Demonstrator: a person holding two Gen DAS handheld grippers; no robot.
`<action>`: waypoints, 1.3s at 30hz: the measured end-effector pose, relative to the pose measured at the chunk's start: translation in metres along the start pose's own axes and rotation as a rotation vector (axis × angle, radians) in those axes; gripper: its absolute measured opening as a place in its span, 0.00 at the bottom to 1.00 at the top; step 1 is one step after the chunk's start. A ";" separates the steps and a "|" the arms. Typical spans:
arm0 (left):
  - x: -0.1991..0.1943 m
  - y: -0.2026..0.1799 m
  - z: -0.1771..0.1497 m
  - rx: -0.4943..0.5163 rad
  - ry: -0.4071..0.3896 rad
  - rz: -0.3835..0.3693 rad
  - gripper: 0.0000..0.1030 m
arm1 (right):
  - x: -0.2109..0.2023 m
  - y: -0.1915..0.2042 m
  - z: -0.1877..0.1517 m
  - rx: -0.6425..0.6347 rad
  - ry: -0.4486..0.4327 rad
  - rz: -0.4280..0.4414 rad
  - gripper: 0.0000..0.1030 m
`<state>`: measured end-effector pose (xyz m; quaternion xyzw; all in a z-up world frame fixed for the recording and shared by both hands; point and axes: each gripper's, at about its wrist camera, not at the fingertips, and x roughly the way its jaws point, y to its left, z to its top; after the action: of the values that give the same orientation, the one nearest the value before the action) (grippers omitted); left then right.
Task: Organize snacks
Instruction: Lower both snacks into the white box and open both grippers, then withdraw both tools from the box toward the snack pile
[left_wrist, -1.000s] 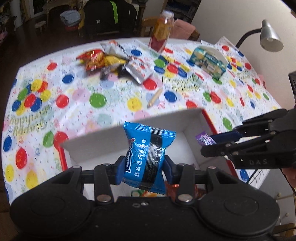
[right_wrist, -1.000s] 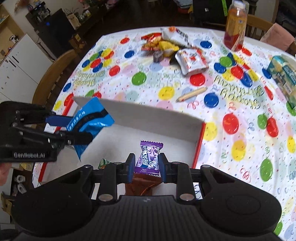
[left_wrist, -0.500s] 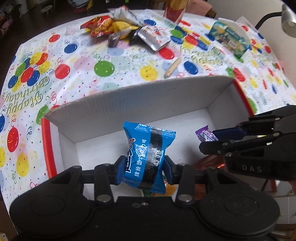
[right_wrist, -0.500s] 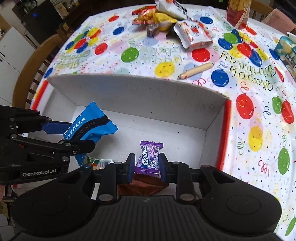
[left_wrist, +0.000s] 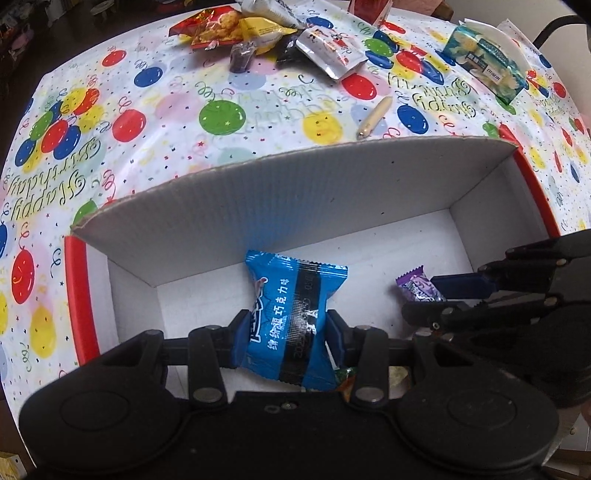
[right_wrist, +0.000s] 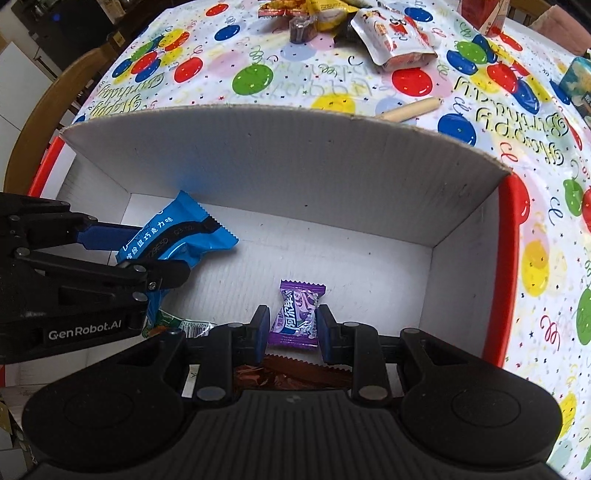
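Observation:
My left gripper (left_wrist: 286, 334) is shut on a blue snack packet (left_wrist: 291, 314) and holds it inside the white cardboard box (left_wrist: 295, 199), above its floor. From the right wrist view the same packet (right_wrist: 173, 236) juts out of the left gripper (right_wrist: 147, 254) at the box's left side. My right gripper (right_wrist: 290, 330) is shut on a small purple candy (right_wrist: 297, 314), also inside the box; the candy (left_wrist: 417, 286) shows at the right in the left wrist view. A brown wrapper (right_wrist: 295, 373) and a green packet (right_wrist: 170, 325) lie on the box floor beneath the grippers.
Beyond the box, on the balloon-print tablecloth (left_wrist: 147, 103), lies a pile of snack packets (left_wrist: 266, 33), a thin sausage stick (left_wrist: 373, 118) and a blue-green box (left_wrist: 484, 62). A wooden chair (right_wrist: 40, 122) stands at the table's left. The box has red outer edges (right_wrist: 511, 266).
Both grippers have moved forward and down, deeper into the box, each still holding its snack. The far box wall now fills more of both views.

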<state>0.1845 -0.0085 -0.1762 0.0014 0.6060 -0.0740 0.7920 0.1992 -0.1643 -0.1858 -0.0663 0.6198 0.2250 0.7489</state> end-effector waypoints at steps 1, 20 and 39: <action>0.001 0.001 0.000 -0.002 0.005 -0.001 0.39 | 0.001 0.000 0.000 0.004 0.004 0.004 0.26; -0.018 0.006 -0.002 -0.029 -0.036 -0.039 0.54 | -0.031 0.005 -0.007 0.022 -0.032 0.065 0.65; -0.104 -0.004 -0.012 0.023 -0.231 -0.095 0.63 | -0.149 -0.009 -0.006 0.070 -0.211 0.066 0.66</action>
<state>0.1464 0.0002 -0.0794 -0.0268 0.5093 -0.1178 0.8521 0.1778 -0.2122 -0.0463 0.0045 0.5469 0.2334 0.8040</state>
